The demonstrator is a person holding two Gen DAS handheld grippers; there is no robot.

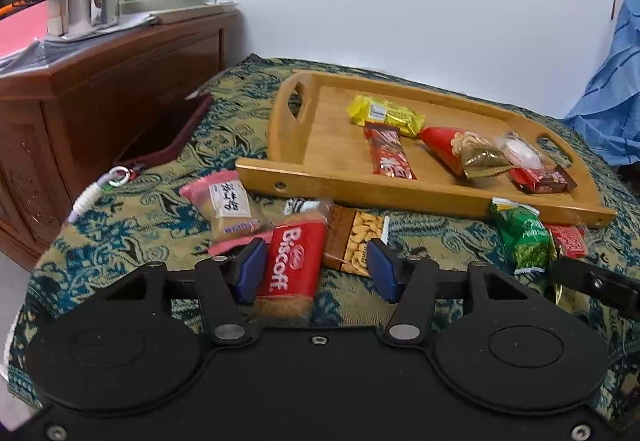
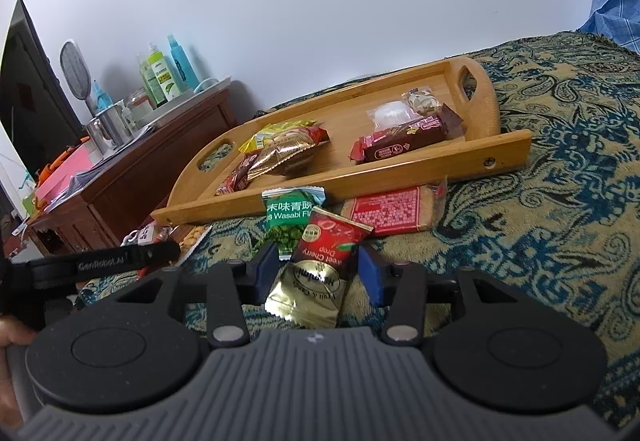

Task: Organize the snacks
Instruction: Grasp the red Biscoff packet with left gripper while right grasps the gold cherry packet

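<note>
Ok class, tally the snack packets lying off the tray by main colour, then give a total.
Red: 3 – Biscoff, cherry drop, red-label biscuit
Green: 1 – wasabi peas
Pink: 1 – pink packet
Brown: 1 – cashews
Total: 6 (black-and-white scrap behind the Biscoff unclear, uncounted)

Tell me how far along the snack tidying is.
Done: several snacks lie in the wooden tray. In hand: the left tool straddles the Biscoff packet, the right tool the cherry candy packet, neither visibly clamped yet. Left: the pink packet, cashew pack, wasabi peas and red biscuit pack, all on the cloth.
</note>
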